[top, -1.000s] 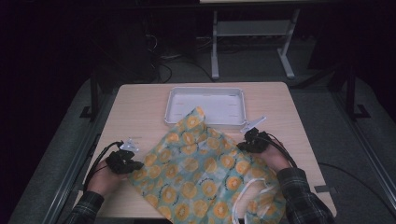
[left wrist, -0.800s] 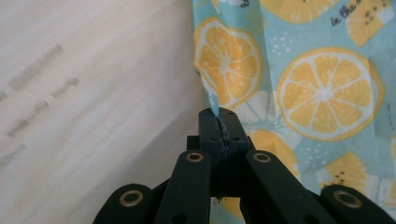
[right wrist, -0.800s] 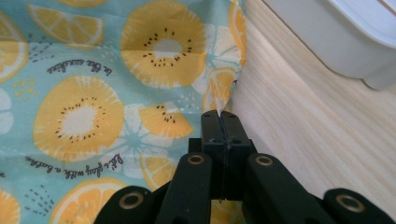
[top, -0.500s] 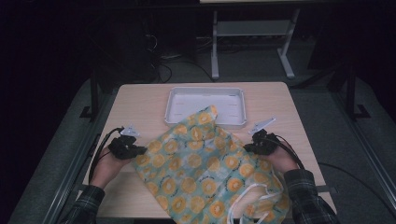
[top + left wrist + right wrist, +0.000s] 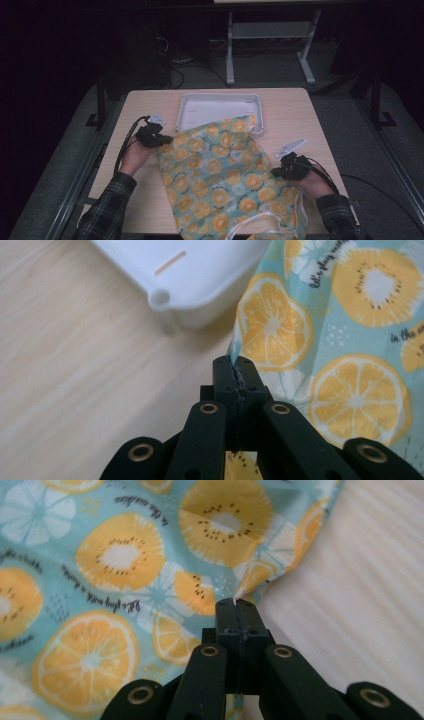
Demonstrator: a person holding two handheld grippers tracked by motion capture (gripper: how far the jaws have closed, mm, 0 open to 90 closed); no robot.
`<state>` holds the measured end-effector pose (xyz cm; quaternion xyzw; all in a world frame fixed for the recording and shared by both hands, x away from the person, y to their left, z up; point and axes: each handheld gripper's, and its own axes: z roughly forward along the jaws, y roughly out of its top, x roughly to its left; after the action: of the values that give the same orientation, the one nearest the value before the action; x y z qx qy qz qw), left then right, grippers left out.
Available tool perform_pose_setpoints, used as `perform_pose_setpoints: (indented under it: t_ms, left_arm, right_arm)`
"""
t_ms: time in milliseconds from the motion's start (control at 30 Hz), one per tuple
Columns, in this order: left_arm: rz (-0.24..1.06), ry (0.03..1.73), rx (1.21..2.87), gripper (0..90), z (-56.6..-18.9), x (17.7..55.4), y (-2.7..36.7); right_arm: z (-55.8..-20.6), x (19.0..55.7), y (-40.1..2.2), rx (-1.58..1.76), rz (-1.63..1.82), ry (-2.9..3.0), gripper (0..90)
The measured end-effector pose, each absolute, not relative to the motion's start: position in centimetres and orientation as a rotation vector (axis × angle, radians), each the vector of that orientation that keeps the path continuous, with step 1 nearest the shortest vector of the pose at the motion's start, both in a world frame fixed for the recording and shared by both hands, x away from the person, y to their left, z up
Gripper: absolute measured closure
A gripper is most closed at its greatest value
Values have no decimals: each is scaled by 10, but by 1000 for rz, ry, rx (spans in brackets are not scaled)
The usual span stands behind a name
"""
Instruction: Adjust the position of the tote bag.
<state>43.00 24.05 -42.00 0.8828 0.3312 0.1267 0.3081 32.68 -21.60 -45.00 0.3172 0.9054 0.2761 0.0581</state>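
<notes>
A fruit-print bag of thin pale blue fabric, covered in orange and lemon slices, lies spread across the middle of the wooden tabletop. In the high view its far corner rests against the near rim of a white tray that sits at the far middle of the tabletop, and its white handles lie at the near edge, close to the person.

The left tongs are at the bag's left edge, with the person's left hand behind them. In the left gripper view the left tongs are pressed together, with a thin fold of the bag's edge pinched between the tips; a rounded corner of the tray lies just beyond them.

The right tongs are at the bag's right edge, with the right hand behind them. In the right gripper view the right tongs are likewise closed tight on a small peak of the fabric at the bag's edge, with bare tabletop to the right of them.

The cloth between the two grips lies fairly flat, with soft wrinkles. Both sleeves are plaid, and a dark cable loops from the left tongs.
</notes>
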Motion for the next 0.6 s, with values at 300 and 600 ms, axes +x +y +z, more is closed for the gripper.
perform_pose_setpoints:
  t_ms: [300, 600]
  left_arm:
    - [301, 884, 2300, 899, -427, 459, 227]
    - [317, 869, 2279, 830, -421, 468, 214]
  right_arm:
    - [-451, 297, -216, 907, 848, 2800, 898]
    - [-453, 277, -207, 851, 865, 2853, 891]
